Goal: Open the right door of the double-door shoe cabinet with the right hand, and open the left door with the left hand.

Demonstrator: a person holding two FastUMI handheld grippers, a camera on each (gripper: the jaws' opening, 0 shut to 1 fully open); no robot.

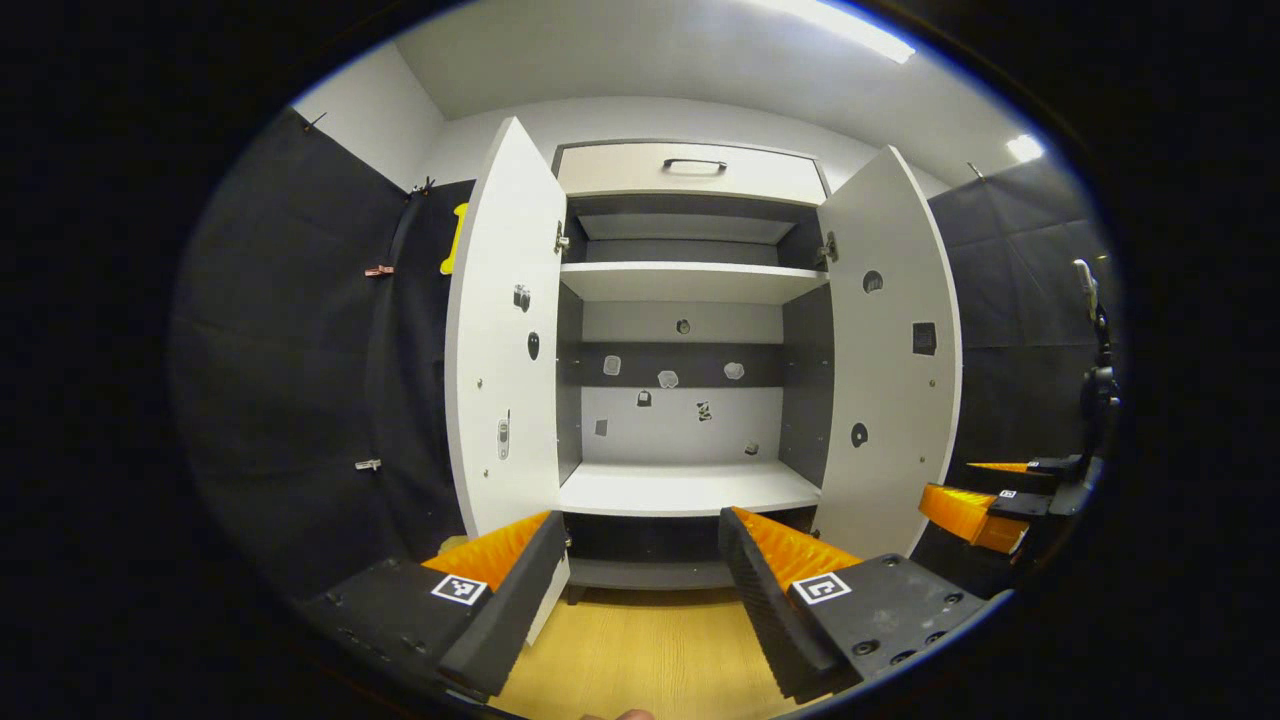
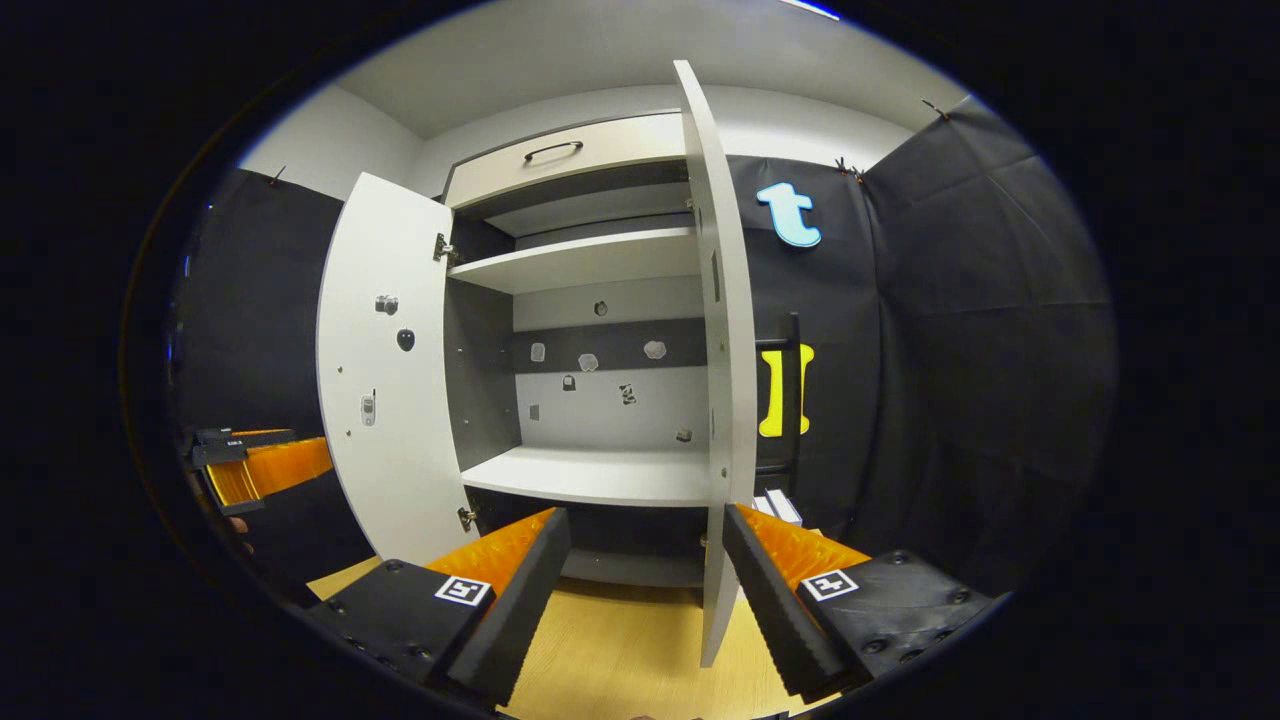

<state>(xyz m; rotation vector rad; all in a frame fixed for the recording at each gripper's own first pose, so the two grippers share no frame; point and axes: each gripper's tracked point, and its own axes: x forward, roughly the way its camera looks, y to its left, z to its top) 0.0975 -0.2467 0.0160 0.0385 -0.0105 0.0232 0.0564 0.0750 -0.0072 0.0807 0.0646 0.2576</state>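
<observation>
The white shoe cabinet (image 1: 690,175) stands ahead with both doors swung open. In the left gripper view its left door (image 1: 505,340) and right door (image 1: 890,360) flank bare white shelves (image 1: 688,488). My left gripper (image 1: 643,560) is open in front of the cabinet's base, holding nothing. The right gripper (image 1: 975,505) shows at the far right of that view. In the right gripper view the right door (image 2: 722,350) is seen edge-on, its lower edge between the fingers of my open right gripper (image 2: 645,560), untouched. The left door (image 2: 392,370) stands wide, with the left gripper (image 2: 255,465) beyond it.
A drawer with a dark handle (image 1: 694,164) tops the cabinet. Black cloth walls (image 1: 300,350) close in both sides. Wooden floor (image 1: 650,650) lies under the grippers. A dark stand (image 1: 1095,380) rises at the far right of the left gripper view.
</observation>
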